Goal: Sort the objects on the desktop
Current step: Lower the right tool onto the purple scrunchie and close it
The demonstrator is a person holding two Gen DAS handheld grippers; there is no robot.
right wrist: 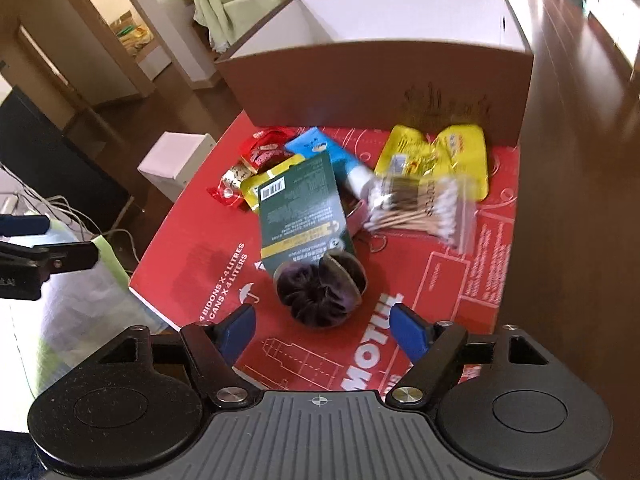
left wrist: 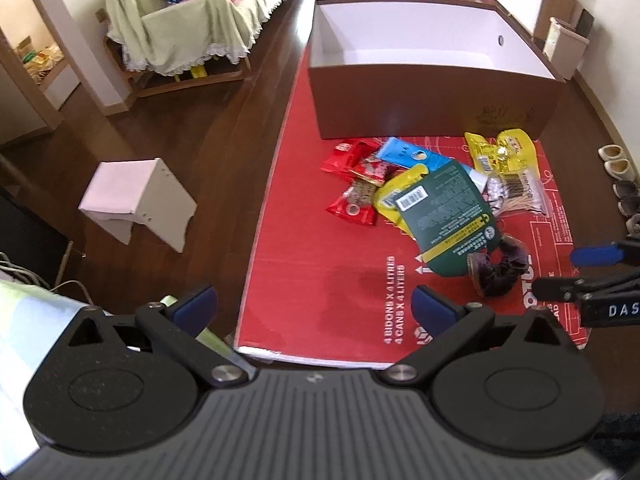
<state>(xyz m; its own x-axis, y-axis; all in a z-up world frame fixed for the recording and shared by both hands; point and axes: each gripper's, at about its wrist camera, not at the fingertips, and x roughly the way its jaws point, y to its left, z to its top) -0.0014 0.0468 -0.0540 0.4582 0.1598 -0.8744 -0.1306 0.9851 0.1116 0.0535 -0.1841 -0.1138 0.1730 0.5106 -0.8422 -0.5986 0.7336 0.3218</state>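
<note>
Left wrist view: the left gripper [left wrist: 316, 304] hangs with its jaws apart and empty over the near end of a red cardboard sheet [left wrist: 304, 264]. Past it, an open box [left wrist: 436, 108] stands behind a heap of packets, and a dark scrunchie [left wrist: 498, 266] lies nearest.

Right wrist view: the right gripper [right wrist: 322, 326], jaws apart and empty, sits just before the scrunchie [right wrist: 320, 288], which touches a green card [right wrist: 302, 204] on the box side. The scrunchie looks soft, light and squashy; pinching across its gathered ring should hold. A bag of cotton swabs [right wrist: 420, 208], blurred, probably slippery, lies nearer the box [right wrist: 380, 84].
</note>
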